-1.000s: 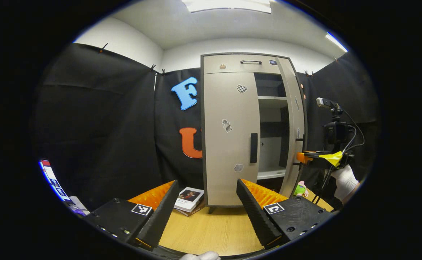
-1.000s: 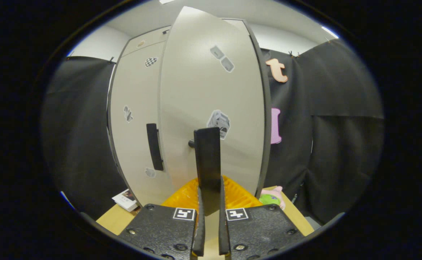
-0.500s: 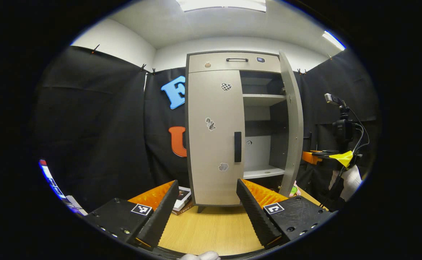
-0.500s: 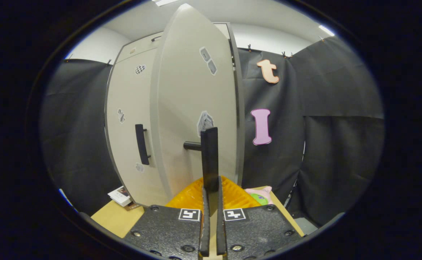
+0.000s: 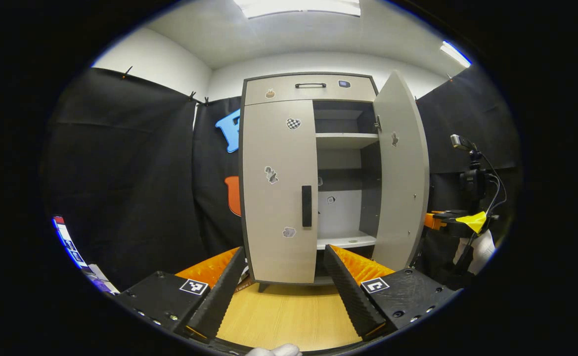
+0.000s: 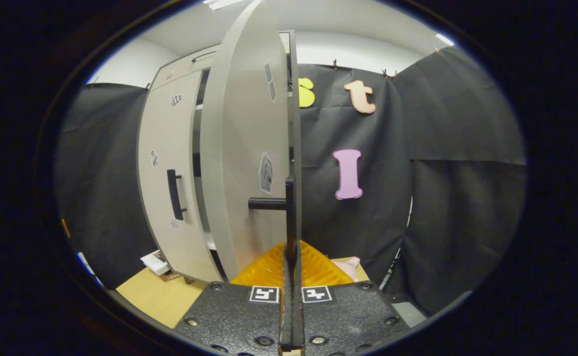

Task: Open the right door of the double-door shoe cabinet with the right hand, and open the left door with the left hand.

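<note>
The grey shoe cabinet (image 5: 310, 88) stands at the back of a wooden table (image 5: 281, 316). Its left door (image 5: 276, 198) is closed, with a dark vertical handle (image 5: 307, 205). My left gripper (image 5: 284, 279) hangs open low in front of that door, well short of it, holding nothing. The right door (image 5: 401, 173) stands swung wide, baring shelves (image 5: 345, 141). In the right gripper view the right door (image 6: 242, 148) appears nearly edge-on, and my right gripper (image 6: 291, 257) is shut on its dark handle (image 6: 290, 207). The right gripper (image 5: 442, 220) and a hand (image 5: 477, 245) also appear far right in the left gripper view.
A camera on a tripod (image 5: 472, 173) stands right of the cabinet. Books (image 6: 155, 261) lie by the cabinet's left foot, and a pink soft toy (image 6: 349, 265) lies behind the open door. A lit screen (image 5: 68, 242) sits at far left.
The right door has swung much wider, pulled by my right gripper still shut on its handle. My left gripper stays open and has shifted right, so the cabinet sits further left in its view.
</note>
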### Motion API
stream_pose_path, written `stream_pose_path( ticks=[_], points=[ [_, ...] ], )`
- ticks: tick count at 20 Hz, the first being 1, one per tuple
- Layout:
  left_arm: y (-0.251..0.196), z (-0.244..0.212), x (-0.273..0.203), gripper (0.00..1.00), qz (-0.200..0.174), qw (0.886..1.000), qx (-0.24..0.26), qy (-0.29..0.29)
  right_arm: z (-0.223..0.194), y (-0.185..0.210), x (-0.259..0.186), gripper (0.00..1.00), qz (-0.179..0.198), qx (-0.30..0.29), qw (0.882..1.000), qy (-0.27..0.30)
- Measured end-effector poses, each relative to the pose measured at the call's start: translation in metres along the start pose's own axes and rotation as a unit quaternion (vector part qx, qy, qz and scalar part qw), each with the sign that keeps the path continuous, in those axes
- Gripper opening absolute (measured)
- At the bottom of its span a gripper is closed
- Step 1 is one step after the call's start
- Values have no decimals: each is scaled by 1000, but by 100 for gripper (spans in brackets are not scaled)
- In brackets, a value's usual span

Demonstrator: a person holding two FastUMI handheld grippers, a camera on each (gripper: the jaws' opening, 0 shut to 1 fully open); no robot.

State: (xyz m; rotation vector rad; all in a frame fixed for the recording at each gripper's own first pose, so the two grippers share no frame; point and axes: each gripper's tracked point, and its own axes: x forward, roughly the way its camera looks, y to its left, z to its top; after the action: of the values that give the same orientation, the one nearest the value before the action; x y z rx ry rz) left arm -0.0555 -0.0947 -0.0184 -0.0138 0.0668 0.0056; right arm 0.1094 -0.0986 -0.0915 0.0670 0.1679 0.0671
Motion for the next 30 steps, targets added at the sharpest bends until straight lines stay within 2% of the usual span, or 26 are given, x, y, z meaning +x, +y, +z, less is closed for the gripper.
stream_pose_path(
  ticks=[2,4,10,13,16,17,18,19,20,21,23,24,27,28,29,30],
  points=[
    [-8,2,0,96,2,1000,6,-1,4,-16,0,4,9,4,1000,-1],
    [-13,2,0,96,2,1000,6,1,3,-14,0,4,21,2,1000,-1],
    [-12,-1,5,96,2,1000,-1,8,4,-14,1,4,19,9,1000,1],
    [-3,0,9,96,2,1000,2,4,9,-15,-8,4,12,25,1000,-5],
    [10,-4,12,96,-3,1000,-2,6,22,-25,-24,5,-23,2,999,-23],
    [16,-4,14,96,-4,1000,-1,6,25,-27,-32,16,-34,-1,999,-26],
    [22,-4,16,96,-4,1000,1,6,30,-28,-41,36,-44,4,999,-30],
    [27,-3,19,96,-4,1000,1,5,33,-30,-51,36,-61,5,997,-37],
    [33,-4,21,96,-5,1000,1,3,40,-29,-60,51,-70,3,996,-47],
    [40,-7,25,96,-6,1000,-2,6,44,-24,-69,58,-74,2,996,-55],
    [52,-14,29,96,-10,1000,-10,14,47,-7,-86,80,-72,-5,996,-61],
    [58,-14,31,96,-12,1000,-12,14,49,1,-93,86,-71,-8,995,-63],
    [75,-13,37,96,-12,1000,-7,9,45,35,-111,84,-61,-1,995,-73],
    [80,-14,39,100,-13,1000,-4,9,41,47,-116,84,-56,1,996,-71],
    [84,-16,40,96,-15,1000,-3,10,35,56,-121,89,-52,2,996,-70],
    [86,-18,42,96,-18,1000,-2,13,27,67,-126,100,-49,7,996,-68]
  ],
)
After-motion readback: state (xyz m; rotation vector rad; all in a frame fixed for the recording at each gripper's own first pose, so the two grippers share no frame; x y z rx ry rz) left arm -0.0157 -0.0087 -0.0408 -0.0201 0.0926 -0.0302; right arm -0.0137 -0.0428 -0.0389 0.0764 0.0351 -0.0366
